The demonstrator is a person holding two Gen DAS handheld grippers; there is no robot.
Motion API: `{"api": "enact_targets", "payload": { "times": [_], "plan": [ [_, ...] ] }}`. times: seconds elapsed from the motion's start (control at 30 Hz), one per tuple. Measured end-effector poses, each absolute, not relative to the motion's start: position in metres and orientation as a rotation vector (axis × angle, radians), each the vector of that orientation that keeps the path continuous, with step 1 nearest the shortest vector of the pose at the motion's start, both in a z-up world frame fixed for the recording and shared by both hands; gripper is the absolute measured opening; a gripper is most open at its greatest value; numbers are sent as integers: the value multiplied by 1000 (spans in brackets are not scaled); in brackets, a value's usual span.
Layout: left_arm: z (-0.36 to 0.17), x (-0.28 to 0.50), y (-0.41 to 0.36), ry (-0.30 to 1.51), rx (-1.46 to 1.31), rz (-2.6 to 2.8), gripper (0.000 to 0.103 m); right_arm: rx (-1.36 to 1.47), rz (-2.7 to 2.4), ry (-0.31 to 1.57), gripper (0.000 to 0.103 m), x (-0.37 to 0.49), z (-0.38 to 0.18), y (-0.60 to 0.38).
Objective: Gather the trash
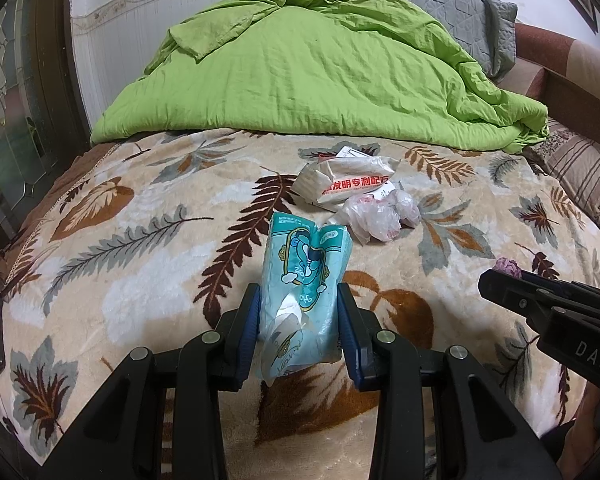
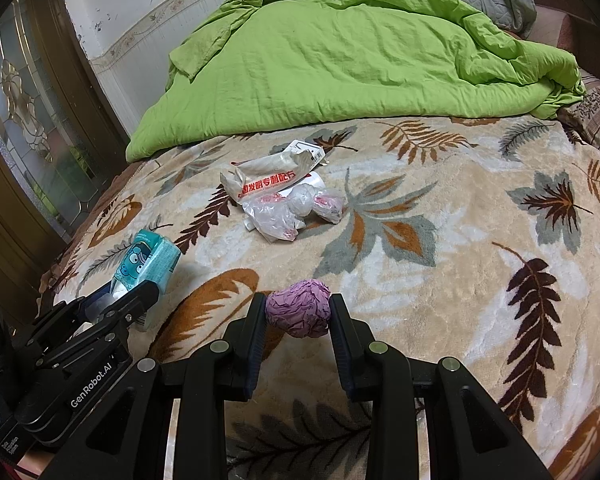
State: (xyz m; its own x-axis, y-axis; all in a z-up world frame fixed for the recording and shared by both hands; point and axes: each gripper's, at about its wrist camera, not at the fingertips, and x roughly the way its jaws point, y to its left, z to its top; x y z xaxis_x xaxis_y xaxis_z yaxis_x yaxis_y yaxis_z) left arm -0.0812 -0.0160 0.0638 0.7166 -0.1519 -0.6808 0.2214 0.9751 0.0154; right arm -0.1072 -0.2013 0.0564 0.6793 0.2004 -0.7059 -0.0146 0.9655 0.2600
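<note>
My left gripper [image 1: 298,304] is shut on a teal tissue pack [image 1: 304,276], held over the leaf-patterned bed blanket [image 1: 140,248]; the pack also shows in the right wrist view [image 2: 150,262]. My right gripper [image 2: 298,310] is shut on a crumpled purple paper ball [image 2: 299,307], whose tip shows in the left wrist view [image 1: 507,267]. Farther back lie a white wrapper with red print [image 1: 348,184] [image 2: 272,176] and crumpled clear plastic bags [image 1: 380,214] [image 2: 296,208].
A green duvet [image 1: 320,72] is heaped at the back of the bed with a grey quilted pillow [image 1: 452,4] behind it. A glass-panelled wooden door [image 2: 32,120] stands at the left. A striped cushion [image 1: 580,168] lies at the right edge.
</note>
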Motion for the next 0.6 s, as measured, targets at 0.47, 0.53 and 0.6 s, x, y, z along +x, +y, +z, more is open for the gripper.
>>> {"api": "enact_targets", "payload": {
  "times": [0.47,0.53,0.6],
  "plan": [
    [72,-87,-18,714,105,-212,36,255,98,771,33,-118,67,-206],
    [75,-91,-19,701,112,-213,36,258,93,766,33,-124,69,-208],
    [76,-95,-18,690,117,-214,36,255,92,763,33,-130,72,-206]
  ]
}}
